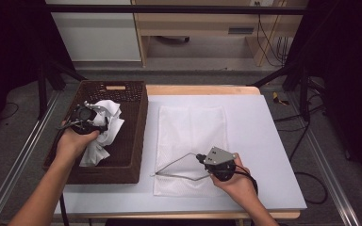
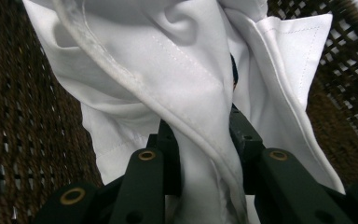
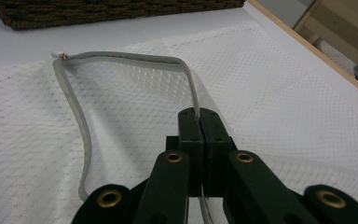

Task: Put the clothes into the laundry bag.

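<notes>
Left hand-held gripper (image 2: 200, 135) clamped on white cloth (image 2: 177, 70) above wicker basket (image 1: 136, 117); right hand-held gripper (image 3: 199, 116) pinching mesh bag (image 3: 270, 107) rim open. Bagging not yet done.

Overall light: even and soft from above — table top (image 1: 264, 141) bright, no hard glare.
Surroundings: dark at both sides of the high view, black curtains nearly without detail.
Shadows: faint beneath the basket (image 1: 136, 136); deep inside its weave in the left gripper view.
White cloth (image 2: 177, 70): close to overexposed, folds shown only by grey shading.
Focus: jaws at the bottom of both gripper views soft — mesh bag (image 3: 270, 107) sharper mid-frame, blurred toward the far corner.
Sharpness: high view slightly grainy.
</notes>
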`<state>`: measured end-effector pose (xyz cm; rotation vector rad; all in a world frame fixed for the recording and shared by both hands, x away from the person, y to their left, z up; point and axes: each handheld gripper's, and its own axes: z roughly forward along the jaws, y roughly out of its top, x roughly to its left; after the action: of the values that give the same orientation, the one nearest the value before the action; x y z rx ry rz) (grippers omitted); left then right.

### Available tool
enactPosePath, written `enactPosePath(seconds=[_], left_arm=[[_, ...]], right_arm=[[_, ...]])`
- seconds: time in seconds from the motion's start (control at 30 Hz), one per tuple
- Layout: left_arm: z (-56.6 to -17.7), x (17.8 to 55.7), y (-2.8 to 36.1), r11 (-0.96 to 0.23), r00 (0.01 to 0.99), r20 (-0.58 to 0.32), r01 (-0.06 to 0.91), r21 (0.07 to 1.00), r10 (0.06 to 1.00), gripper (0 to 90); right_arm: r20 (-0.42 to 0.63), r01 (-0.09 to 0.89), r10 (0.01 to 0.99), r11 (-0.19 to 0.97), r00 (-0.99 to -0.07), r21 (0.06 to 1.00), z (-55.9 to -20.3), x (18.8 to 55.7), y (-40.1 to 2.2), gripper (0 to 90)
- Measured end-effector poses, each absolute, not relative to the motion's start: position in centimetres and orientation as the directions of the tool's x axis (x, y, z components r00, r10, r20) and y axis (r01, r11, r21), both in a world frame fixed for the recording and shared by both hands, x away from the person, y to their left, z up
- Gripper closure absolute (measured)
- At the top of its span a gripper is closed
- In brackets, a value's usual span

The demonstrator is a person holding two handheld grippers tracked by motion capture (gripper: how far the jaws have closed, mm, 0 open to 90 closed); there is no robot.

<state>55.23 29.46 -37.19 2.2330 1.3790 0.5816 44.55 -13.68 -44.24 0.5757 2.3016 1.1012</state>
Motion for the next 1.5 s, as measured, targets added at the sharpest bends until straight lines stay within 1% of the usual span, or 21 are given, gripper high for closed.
enactPosePath(seconds=[0.47,0.8,0.93,1.1,1.13,1.27,1.5], left_arm=[[-34.0,53.9,29.9,-0.403,0.420,0.134,0.659,0.636,0.898,70.7],[-30.6,52.7,28.6,-0.434,0.450,0.166,0.598,0.674,0.877,70.6],[-29.2,51.9,27.7,-0.448,0.477,0.171,0.559,0.698,0.862,70.6],[-28.1,50.9,26.2,-0.486,0.514,0.201,0.509,0.711,0.834,70.6],[-27.9,50.6,25.9,-0.483,0.516,0.194,0.515,0.708,0.834,70.6],[-27.0,49.7,24.4,-0.505,0.548,0.203,0.484,0.715,0.812,70.5],[-25.9,48.5,21.5,-0.513,0.611,0.175,0.435,0.740,0.772,70.5]], right_arm=[[-0.264,0.151,0.572,0.576,-0.776,0.804,-44.3,44.6,-13.6,89.2],[-0.243,0.162,0.576,0.562,-0.781,0.811,-44.3,44.7,-13.7,89.3],[-0.220,0.176,0.581,0.547,-0.784,0.819,-44.4,44.8,-13.9,89.2],[-0.188,0.196,0.587,0.528,-0.787,0.826,-44.6,44.9,-14.2,89.3],[-0.188,0.196,0.587,0.528,-0.787,0.826,-44.6,44.9,-14.2,89.3],[-0.178,0.198,0.591,0.516,-0.787,0.833,-44.6,44.9,-14.4,89.2],[-0.152,0.211,0.596,0.495,-0.789,0.843,-44.6,45.0,-14.7,89.2]])
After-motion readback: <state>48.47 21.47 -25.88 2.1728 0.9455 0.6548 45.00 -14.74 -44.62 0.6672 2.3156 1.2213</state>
